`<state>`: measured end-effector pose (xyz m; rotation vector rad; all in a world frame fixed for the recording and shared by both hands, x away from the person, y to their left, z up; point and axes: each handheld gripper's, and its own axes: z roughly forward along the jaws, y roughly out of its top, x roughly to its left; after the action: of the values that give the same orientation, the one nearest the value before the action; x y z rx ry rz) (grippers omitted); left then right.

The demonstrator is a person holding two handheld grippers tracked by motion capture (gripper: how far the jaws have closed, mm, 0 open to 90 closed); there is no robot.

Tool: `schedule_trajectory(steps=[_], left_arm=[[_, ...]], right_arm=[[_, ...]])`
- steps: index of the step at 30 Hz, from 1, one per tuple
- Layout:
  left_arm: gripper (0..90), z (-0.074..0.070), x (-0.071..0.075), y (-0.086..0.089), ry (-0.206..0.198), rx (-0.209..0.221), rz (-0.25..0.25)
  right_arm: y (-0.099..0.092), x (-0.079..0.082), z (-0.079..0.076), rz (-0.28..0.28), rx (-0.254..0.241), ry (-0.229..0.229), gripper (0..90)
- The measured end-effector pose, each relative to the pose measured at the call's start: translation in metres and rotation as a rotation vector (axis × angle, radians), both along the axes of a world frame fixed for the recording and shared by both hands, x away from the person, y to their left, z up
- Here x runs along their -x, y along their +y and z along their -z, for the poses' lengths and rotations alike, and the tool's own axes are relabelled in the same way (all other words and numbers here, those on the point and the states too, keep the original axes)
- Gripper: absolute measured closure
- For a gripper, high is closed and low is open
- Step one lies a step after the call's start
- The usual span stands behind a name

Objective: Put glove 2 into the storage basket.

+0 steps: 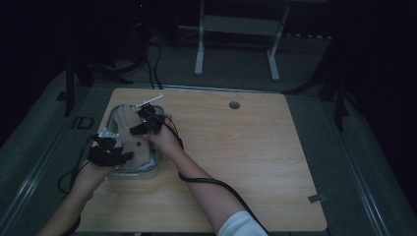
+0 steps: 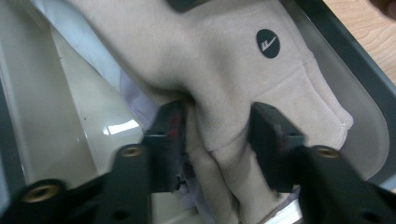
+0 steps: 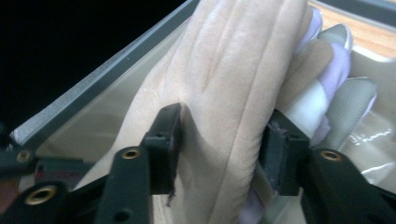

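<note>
A beige fleece glove (image 1: 132, 140) lies in a shallow grey-rimmed tray (image 1: 112, 114) at about 9 o'clock on the wooden table (image 1: 236, 162), on top of some pale lilac and white gloves (image 3: 327, 79). Both grippers are working on it. The left gripper (image 2: 217, 135) has its 2 jaws pinched on a fold of fleece near the cuff, just below the round black logo (image 2: 268, 43). The right gripper (image 3: 219, 140) has its jaws set on either side of the glove's back, near where the fingers start; the fabric bulges between them, so it looks held, though not tightly.

The step in hand seems to be lifting or spreading the glove out of the tray. To do it well, both grips should catch only the beige fleece and not the lilac layer beneath, since the left jaw in the left gripper view sits right against that under-layer. Raising both ends together and level would keep the glove from sagging or dragging the others over the rim.

The table is light wood with rounded corners and a round cable hole (image 1: 234, 104) toward 12 o'clock. The room is dim, with grey carpet, cables on the floor at 11 o'clock and a white table frame (image 1: 236, 39) at 12 o'clock.
</note>
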<state>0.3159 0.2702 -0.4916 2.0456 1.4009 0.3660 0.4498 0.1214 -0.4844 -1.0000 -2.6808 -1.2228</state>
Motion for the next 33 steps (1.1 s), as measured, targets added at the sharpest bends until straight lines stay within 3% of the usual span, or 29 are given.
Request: schedule_trajectory(steps=[5, 10, 11, 15, 18, 19, 22, 24, 33], left_arm=[[45.6, 0.001, 0.003, 0.002, 0.0, 0.019, -0.015], [39.9, -0.003, 0.011, 0.004, -0.025, 0.029, -0.031], [39.5, -0.005, 0.014, 0.004, -0.037, 0.035, -0.035], [38.1, -0.012, 0.022, 0.002, -0.079, 0.029, -0.047], [32.2, -0.019, 0.026, 0.0, -0.116, 0.048, -0.047], [25.1, -0.019, 0.027, -0.001, -0.123, 0.054, -0.048], [22.7, -0.021, 0.028, -0.004, -0.153, 0.084, -0.052], [15.4, -0.02, 0.028, -0.007, -0.157, 0.085, -0.054], [10.8, -0.016, 0.035, -0.025, -0.208, 0.131, -0.028]], right_arm=[[-0.008, -0.001, -0.008, -0.012, 0.003, -0.026, 40.4], [-0.021, -0.001, -0.02, -0.008, -0.027, -0.051, 28.6], [-0.027, -0.001, -0.023, -0.047, -0.041, -0.047, 22.8], [-0.034, 0.002, -0.026, -0.059, -0.054, -0.055, 20.2], [-0.041, 0.006, -0.028, -0.09, -0.039, -0.077, 18.5], [-0.045, 0.008, -0.029, -0.097, -0.025, -0.09, 18.5], [-0.05, 0.01, -0.028, -0.108, -0.027, -0.089, 18.5], [-0.055, 0.013, -0.028, -0.118, -0.016, -0.088, 18.5], [-0.081, 0.025, -0.024, -0.149, 0.01, -0.112, 18.4]])
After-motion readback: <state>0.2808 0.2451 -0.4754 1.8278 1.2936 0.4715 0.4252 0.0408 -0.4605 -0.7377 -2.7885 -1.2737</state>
